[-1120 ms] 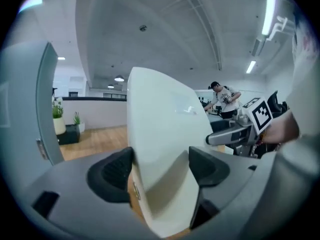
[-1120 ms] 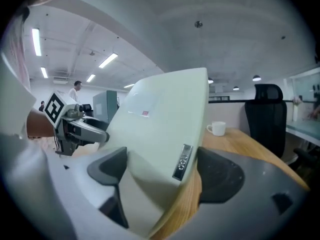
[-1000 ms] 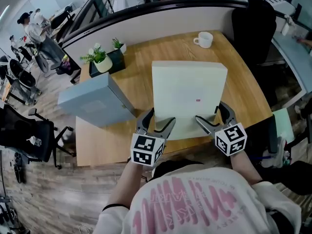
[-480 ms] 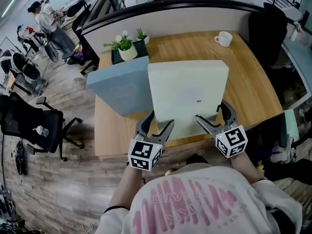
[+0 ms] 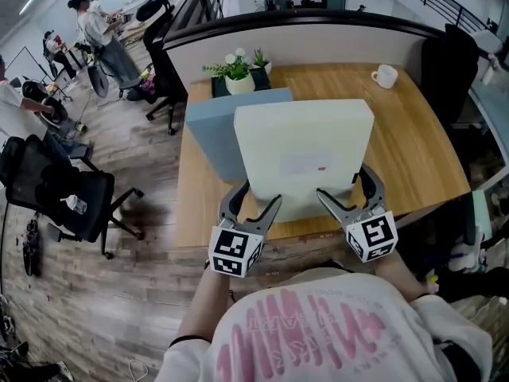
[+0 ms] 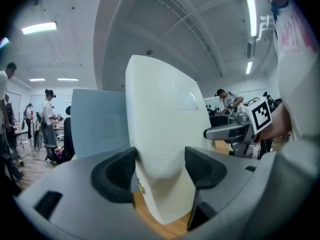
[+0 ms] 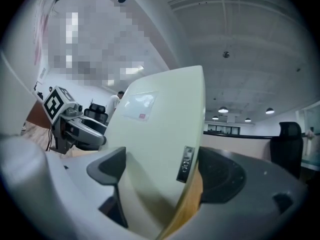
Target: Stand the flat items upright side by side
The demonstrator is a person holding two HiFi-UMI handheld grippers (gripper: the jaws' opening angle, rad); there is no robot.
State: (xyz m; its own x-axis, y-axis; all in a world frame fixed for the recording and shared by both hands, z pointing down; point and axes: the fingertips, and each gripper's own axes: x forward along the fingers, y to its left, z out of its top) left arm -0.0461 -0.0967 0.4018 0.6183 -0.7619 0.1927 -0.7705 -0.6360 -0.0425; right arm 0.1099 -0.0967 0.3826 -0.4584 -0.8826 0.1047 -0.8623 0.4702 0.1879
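Observation:
A cream flat cushion is held tilted over the wooden table, gripped at its two near corners. My left gripper has just been closing and is shut on the near left corner, its pads against both faces. On the near right corner my right gripper is shut. A blue-grey flat cushion stands upright behind the cream one's left edge, and also shows in the left gripper view. The right gripper shows there too.
A potted plant sits at the table's far left and a white mug at the far right. Black office chairs stand on the floor to the left, another at the right. People stand far left.
Both grippers have carried the cream cushion left across the table. Its left edge now overlaps the blue-grey cushion, which earlier stood well apart at the left.

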